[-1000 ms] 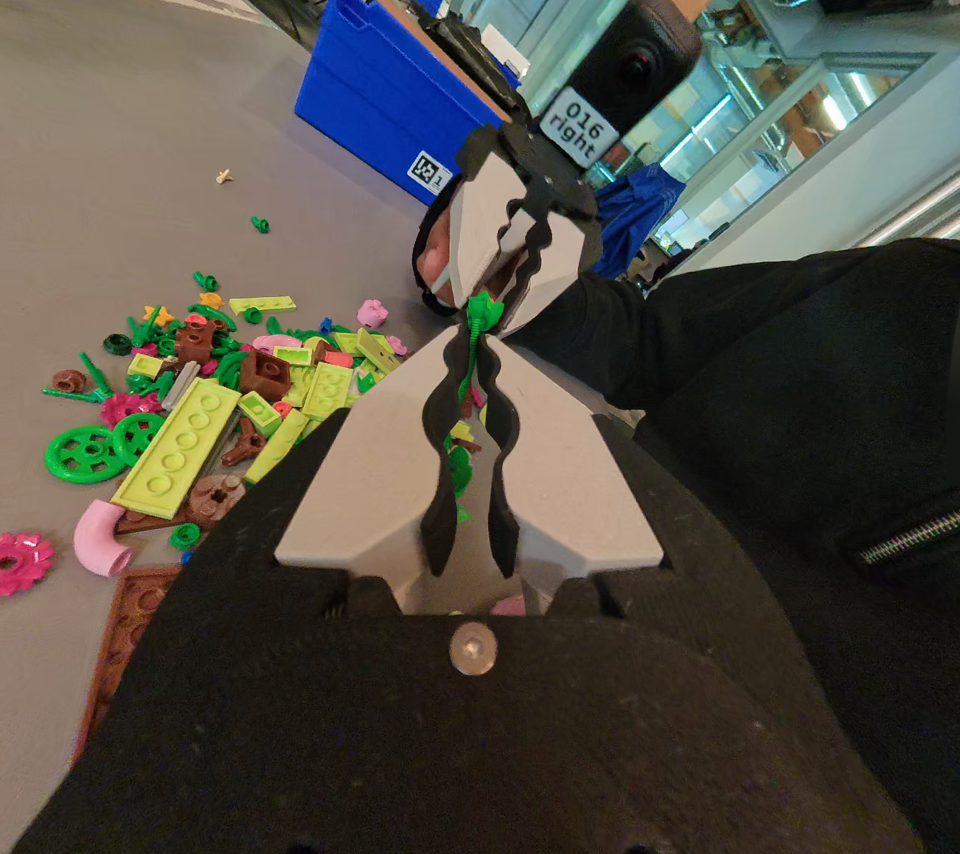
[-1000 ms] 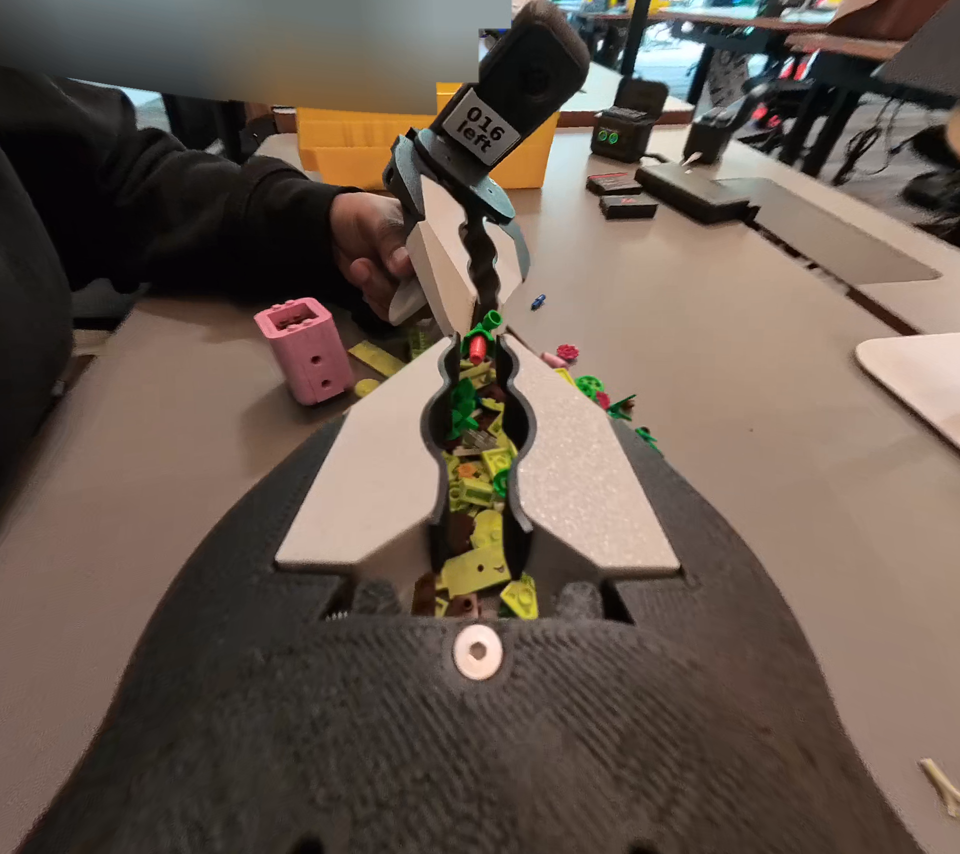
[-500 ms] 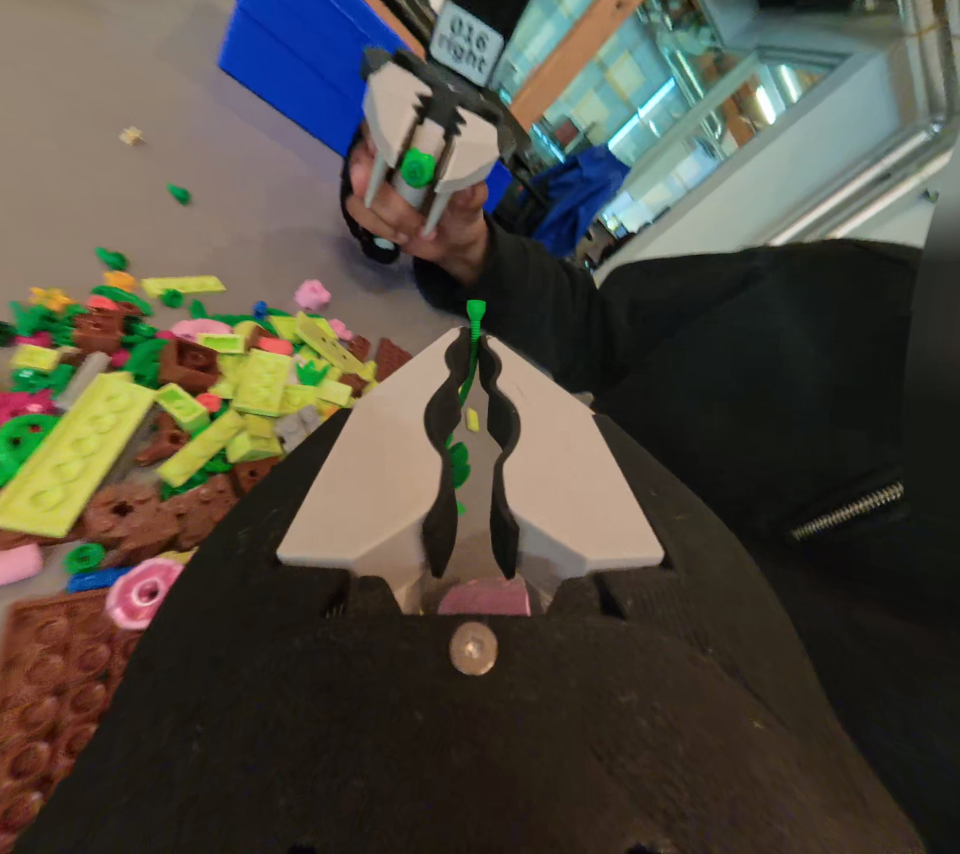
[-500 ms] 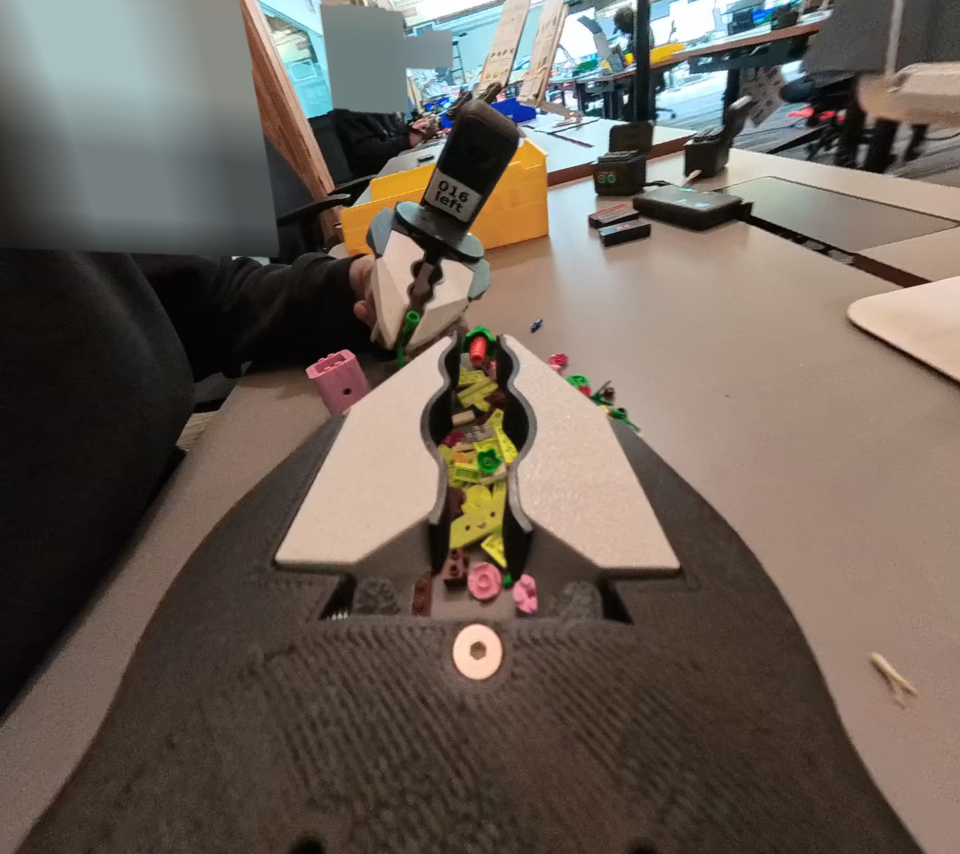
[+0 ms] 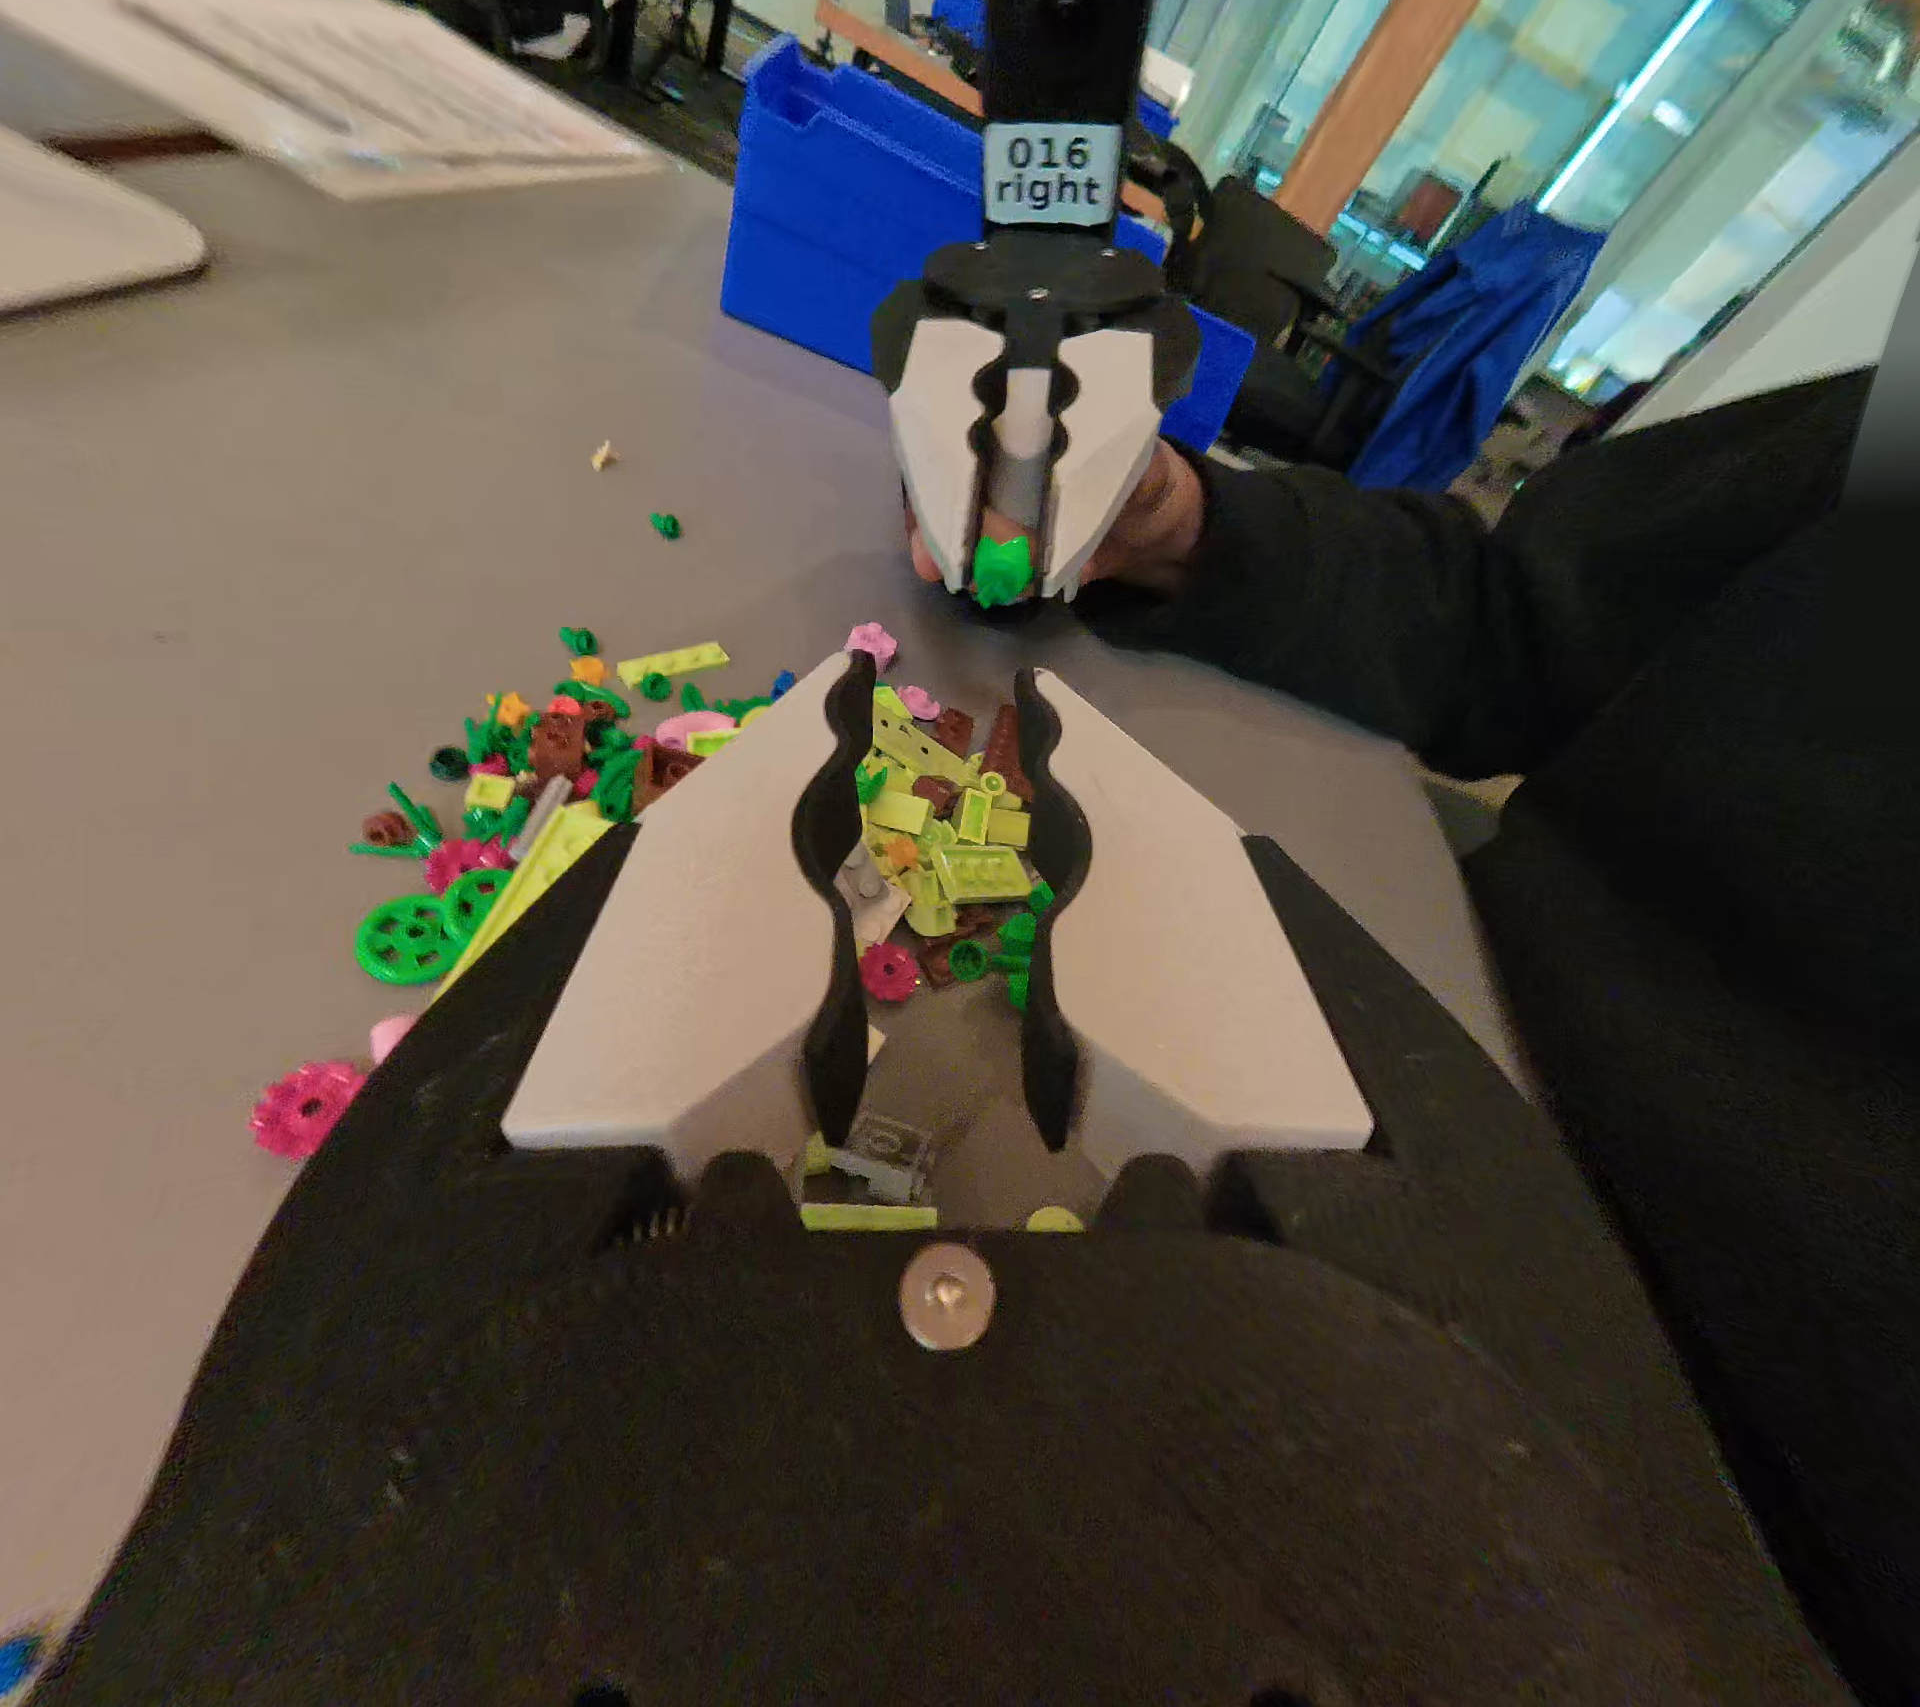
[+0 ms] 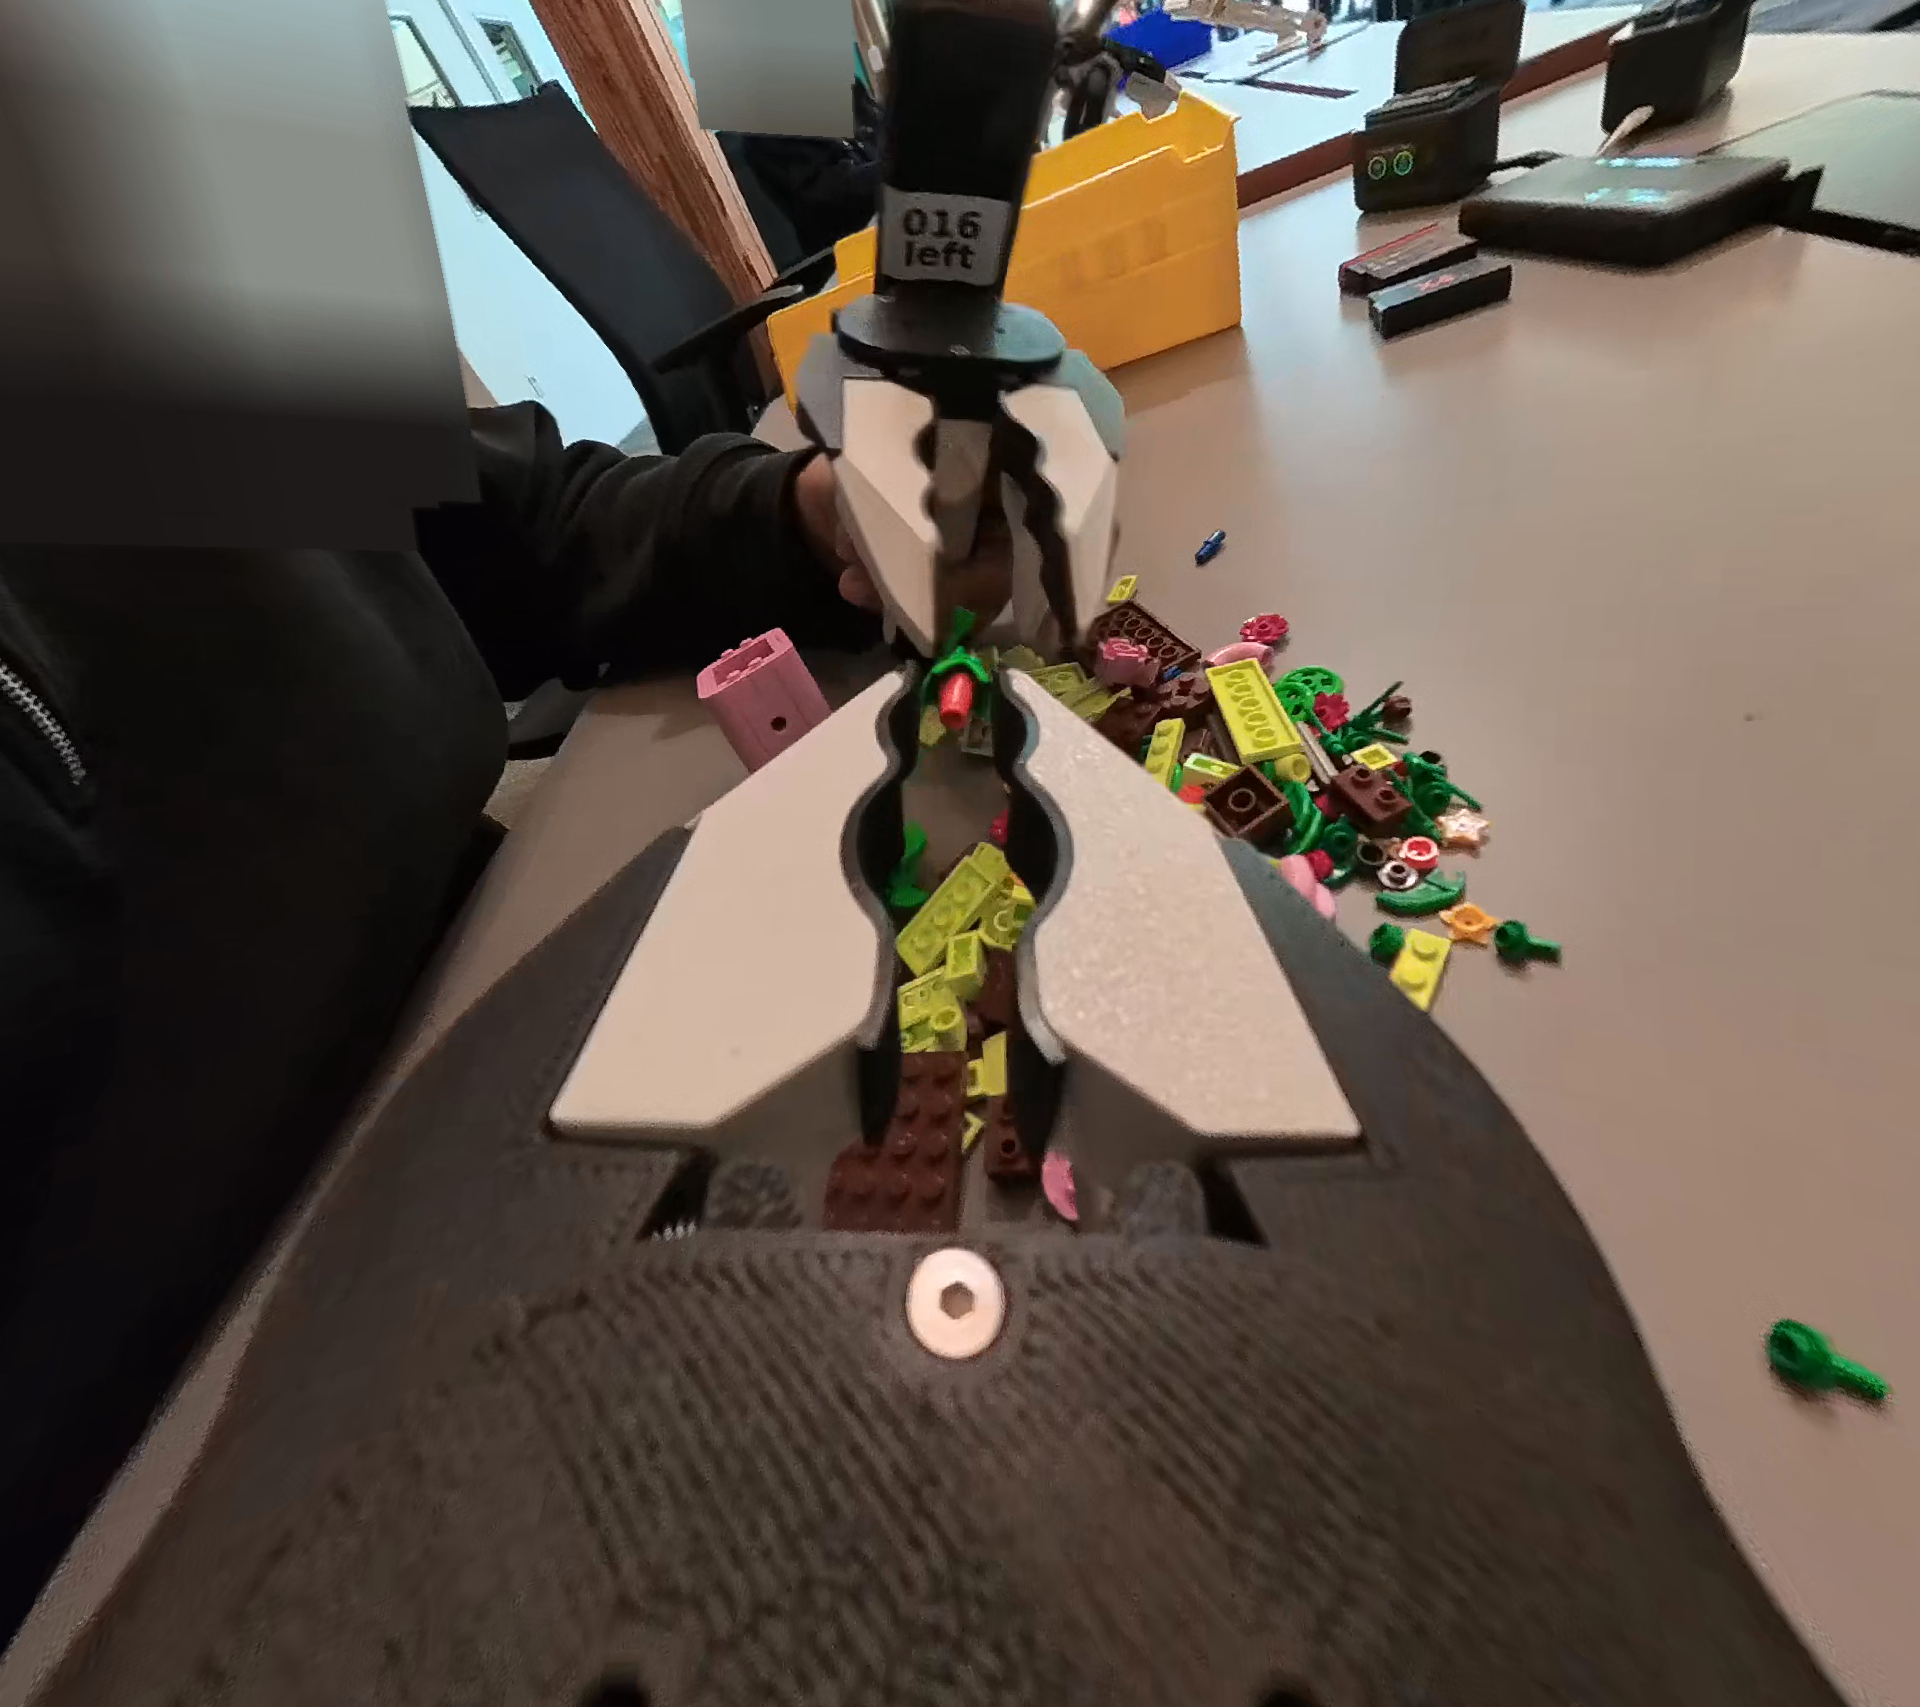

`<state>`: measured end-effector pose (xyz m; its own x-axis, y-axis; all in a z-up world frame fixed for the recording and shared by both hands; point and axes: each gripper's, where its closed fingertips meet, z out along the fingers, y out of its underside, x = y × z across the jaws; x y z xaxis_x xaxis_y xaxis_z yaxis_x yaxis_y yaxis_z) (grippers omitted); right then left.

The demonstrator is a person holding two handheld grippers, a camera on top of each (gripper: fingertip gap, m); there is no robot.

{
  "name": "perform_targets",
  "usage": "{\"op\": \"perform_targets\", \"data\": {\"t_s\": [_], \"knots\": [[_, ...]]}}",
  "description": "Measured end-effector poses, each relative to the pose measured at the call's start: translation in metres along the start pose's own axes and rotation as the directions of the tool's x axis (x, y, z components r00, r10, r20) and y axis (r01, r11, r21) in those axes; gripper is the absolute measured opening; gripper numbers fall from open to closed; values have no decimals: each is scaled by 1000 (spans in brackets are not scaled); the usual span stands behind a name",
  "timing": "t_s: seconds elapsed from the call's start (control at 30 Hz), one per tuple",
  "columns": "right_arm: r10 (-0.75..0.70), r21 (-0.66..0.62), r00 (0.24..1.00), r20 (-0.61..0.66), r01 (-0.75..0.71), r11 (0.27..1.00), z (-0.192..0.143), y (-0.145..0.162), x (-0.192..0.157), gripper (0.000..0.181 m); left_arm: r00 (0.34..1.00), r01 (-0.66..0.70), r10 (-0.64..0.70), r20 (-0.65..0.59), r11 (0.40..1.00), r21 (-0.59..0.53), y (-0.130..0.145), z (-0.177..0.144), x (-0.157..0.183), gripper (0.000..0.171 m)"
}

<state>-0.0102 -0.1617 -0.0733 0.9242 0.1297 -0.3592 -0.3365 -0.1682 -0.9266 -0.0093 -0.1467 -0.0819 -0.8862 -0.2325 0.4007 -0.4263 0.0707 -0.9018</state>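
Both grippers are the same build: left gripper [image 5: 943, 691] and right gripper [image 6: 951, 686] each have pale grey wedge-shaped fingers lined with wavy black pads, on a textured black 3D-printed body with one silver screw at 6 o'clock of the fingers. Seen from across, each carries a tall black camera stick with a white label on a round black plate. Person's wearing a black jacket, long sleeves [image 5: 1351, 608], metal zipper [image 6: 42, 722] at 9 o'clock

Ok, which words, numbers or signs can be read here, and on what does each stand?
I do not quote writing; it stands here:
Right camera label, white, above the right claw: readable.
Left camera label, white, above the left claw: readable.
White board: blurred.
Black boxes: blurred.
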Motion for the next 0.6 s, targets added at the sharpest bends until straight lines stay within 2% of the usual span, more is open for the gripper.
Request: {"op": "perform_targets", "data": {"t_s": [0.07, 0.13, 0.2, 0.33, 0.47, 0.6], "knots": [[64, -19, 998, 23, -64, 998, 2, 4, -1, 10, 991, -122, 124, 53, 992, -25, 0, -1, 1, 14], [140, -44, 989, 54, -138, 989, 6, 8, -2, 10, 960, -242, 252, 119, 966, -97, 6, -1, -1, 3], [176, -57, 983, 59, -173, 983, 8, 11, -2, 10, 927, -318, 346, 146, 930, -185, 14, 2, -2, 2], [167, -73, 986, 23, -165, 984, 10, 14, 1, 10, 882, -392, 441, 163, 882, -262, 25, 9, -2, 1], [129, -130, 991, -27, -131, 983, 16, 22, 3, 10, 806, -478, 555, 208, 816, -325, 27, 10, -7, 0], [64, -188, 994, -84, -79, 979, 21, 30, 6, 10, 777, -502, 597, 199, 778, -378, 35, 11, -8, 0]]}}
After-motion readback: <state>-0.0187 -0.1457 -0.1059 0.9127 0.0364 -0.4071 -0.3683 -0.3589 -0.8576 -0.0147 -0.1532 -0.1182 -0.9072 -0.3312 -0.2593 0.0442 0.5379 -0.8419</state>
